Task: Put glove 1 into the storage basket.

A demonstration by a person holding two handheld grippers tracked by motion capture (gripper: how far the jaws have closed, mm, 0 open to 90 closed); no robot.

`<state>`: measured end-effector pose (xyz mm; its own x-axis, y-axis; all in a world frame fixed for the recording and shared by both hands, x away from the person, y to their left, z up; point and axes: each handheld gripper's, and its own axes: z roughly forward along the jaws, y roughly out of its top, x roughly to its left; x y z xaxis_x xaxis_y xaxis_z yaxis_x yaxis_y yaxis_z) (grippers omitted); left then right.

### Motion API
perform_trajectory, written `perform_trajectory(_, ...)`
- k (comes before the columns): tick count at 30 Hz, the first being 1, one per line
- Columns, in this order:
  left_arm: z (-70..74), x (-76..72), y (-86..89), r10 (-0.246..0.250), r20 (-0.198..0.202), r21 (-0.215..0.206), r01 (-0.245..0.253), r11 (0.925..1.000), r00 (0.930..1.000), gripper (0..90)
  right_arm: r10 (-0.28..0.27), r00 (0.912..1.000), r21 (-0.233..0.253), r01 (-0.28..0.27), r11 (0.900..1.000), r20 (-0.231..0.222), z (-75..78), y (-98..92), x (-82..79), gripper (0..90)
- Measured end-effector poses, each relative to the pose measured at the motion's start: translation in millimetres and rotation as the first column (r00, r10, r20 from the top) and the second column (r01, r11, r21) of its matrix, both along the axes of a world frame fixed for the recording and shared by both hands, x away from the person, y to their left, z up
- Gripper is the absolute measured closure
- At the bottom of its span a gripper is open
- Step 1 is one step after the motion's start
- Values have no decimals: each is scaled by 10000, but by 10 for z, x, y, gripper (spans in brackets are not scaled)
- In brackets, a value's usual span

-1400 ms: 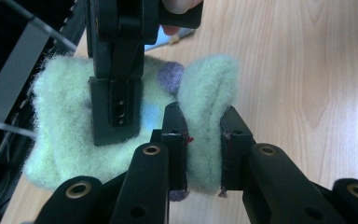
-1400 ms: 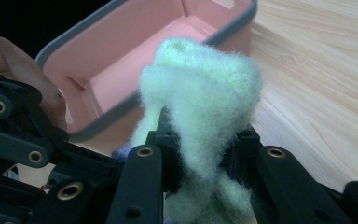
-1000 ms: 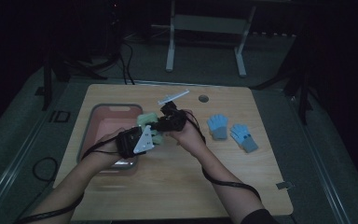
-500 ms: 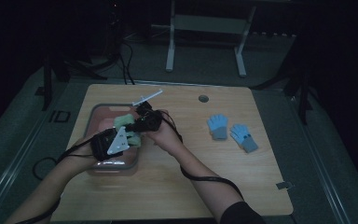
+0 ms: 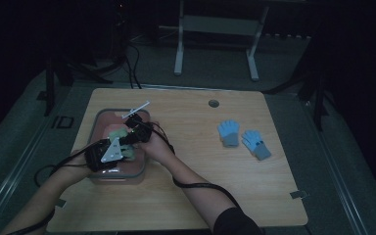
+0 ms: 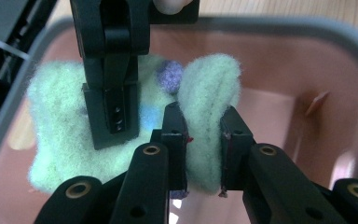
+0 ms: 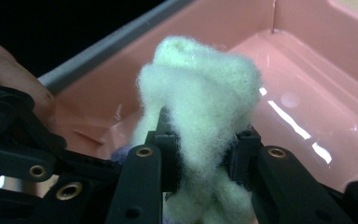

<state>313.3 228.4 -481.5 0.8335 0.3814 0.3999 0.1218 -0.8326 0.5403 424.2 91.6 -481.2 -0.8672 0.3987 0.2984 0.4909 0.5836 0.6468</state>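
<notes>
1. The left gripper (image 6: 200,135) has its fingers (image 6: 175,135) closed to a narrow gap on a fold of the pale green fuzzy glove (image 6: 205,93), which bulges up between the pads.
2. The right gripper (image 7: 205,149) is likewise pinched on a bunched tuft of the same glove (image 7: 200,88); in the left gripper view its fingers (image 6: 112,112) press down on the flat part of the fabric just beside the left grip.
3. The glove sits inside the pink bin (image 5: 142,169) at the left of the table (image 5: 196,196), held low over the bin floor, apparently partly lifted.
4. Likely risk: both grips catch only fluffy pile and a thin fold. If the two hands pull apart, the fabric could slide out of one pair of fingers and flop back crumpled.
5. Opening one side well ahead of the other could drag the glove along by snagged fibres, leaving it draped on the bin's grey rim (image 6: 307,28) instead of lying inside.
6. The two grippers are crowded together within the bin walls; a careless withdrawal could knock one against the other or nudge the bin across the table.
7. The two blue gloves (image 5: 242,139) lie well apart at the right, out of harm's way.
</notes>
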Motion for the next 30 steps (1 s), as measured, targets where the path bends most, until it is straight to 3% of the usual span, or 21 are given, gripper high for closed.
perform_trajectory(5,-114,111,42,143,-451,-4,-143,9999,9989,764,-258,9995,-623,246,9978,-183,-78,107,61,592)
perform_trajectory(7,-148,155,34,183,-694,167,-172,9997,9974,763,-396,9990,-834,414,9957,228,-61,133,52,500)
perform_trajectory(8,-148,155,34,183,-694,167,-172,9997,9974,762,-396,9990,-834,414,9957,228,-61,133,52,500)
perform_trajectory(9,-163,189,20,294,-875,322,-267,9991,9957,760,-579,9976,-904,610,9940,367,-44,130,61,417)
perform_trajectory(18,-175,281,-24,420,-1731,642,-313,9974,9840,684,-860,9941,-628,902,9939,662,2,35,78,303)
perform_trajectory(22,-126,248,-4,1055,-1644,82,-1056,9944,9807,479,-920,9943,-277,936,9952,547,51,-35,79,207)
perform_trajectory(26,-16,186,35,1640,-1675,-857,-1801,9799,9721,307,-802,9957,283,789,9965,470,167,-161,61,182)
perform_trajectory(28,40,167,46,1910,-1697,-1177,-2123,9701,9668,278,-773,9958,346,757,9965,495,194,-185,52,182)
perform_trajectory(30,87,153,41,1892,-1876,-1283,-2150,9682,9639,201,-691,9957,351,671,9971,615,241,-233,26,182)
